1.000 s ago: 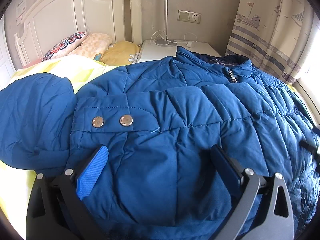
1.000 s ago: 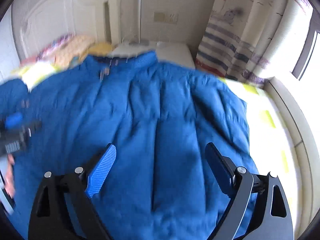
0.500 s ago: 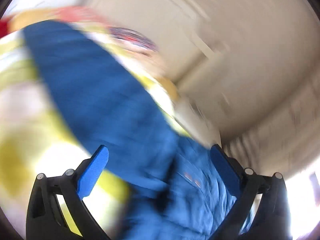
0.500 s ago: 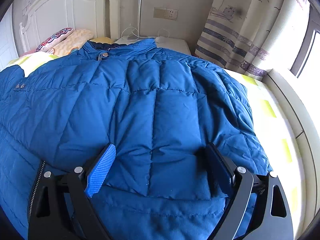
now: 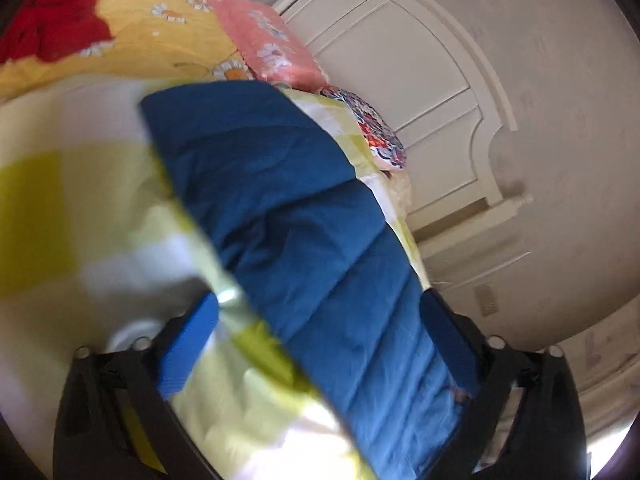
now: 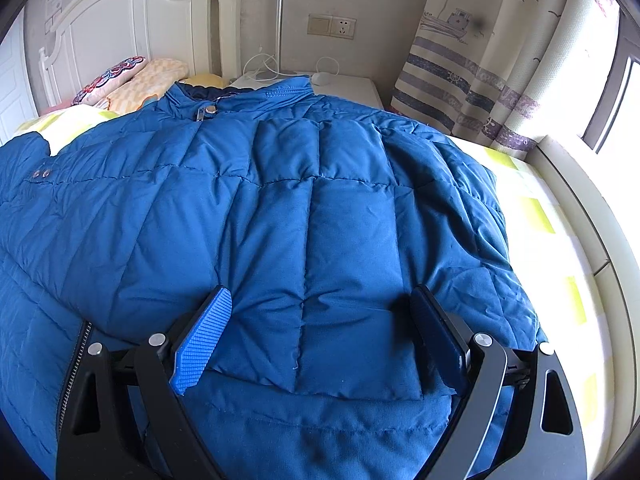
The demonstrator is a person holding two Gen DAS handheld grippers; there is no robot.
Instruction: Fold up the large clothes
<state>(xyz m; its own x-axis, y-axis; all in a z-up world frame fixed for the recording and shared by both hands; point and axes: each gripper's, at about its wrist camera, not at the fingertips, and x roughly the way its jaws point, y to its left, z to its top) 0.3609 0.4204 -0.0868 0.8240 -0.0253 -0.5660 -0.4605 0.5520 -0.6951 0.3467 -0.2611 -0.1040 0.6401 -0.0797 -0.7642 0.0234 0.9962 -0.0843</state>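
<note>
A large blue quilted jacket (image 6: 280, 208) lies spread on the bed, collar toward the headboard. Its right sleeve (image 6: 352, 320) is folded across the body. My right gripper (image 6: 320, 320) is open, with its fingers to either side of that folded sleeve near the cuff. In the tilted left wrist view, the jacket's other sleeve (image 5: 304, 224) lies stretched over the yellow-and-white bedsheet (image 5: 80, 208). My left gripper (image 5: 320, 336) is open just above that sleeve and holds nothing.
A white headboard (image 6: 132, 24) and several pillows (image 6: 132, 80) are at the bed's head. A white nightstand (image 6: 344, 84) with a lamp pole stands behind the collar. Curtains (image 6: 500, 60) and a window ledge run along the right. A red cloth (image 5: 52, 28) lies beyond the pillows.
My left gripper swung off the jacket's body to the left and tilted, now over the outstretched sleeve. My right gripper moved closer over the folded sleeve and stands still.
</note>
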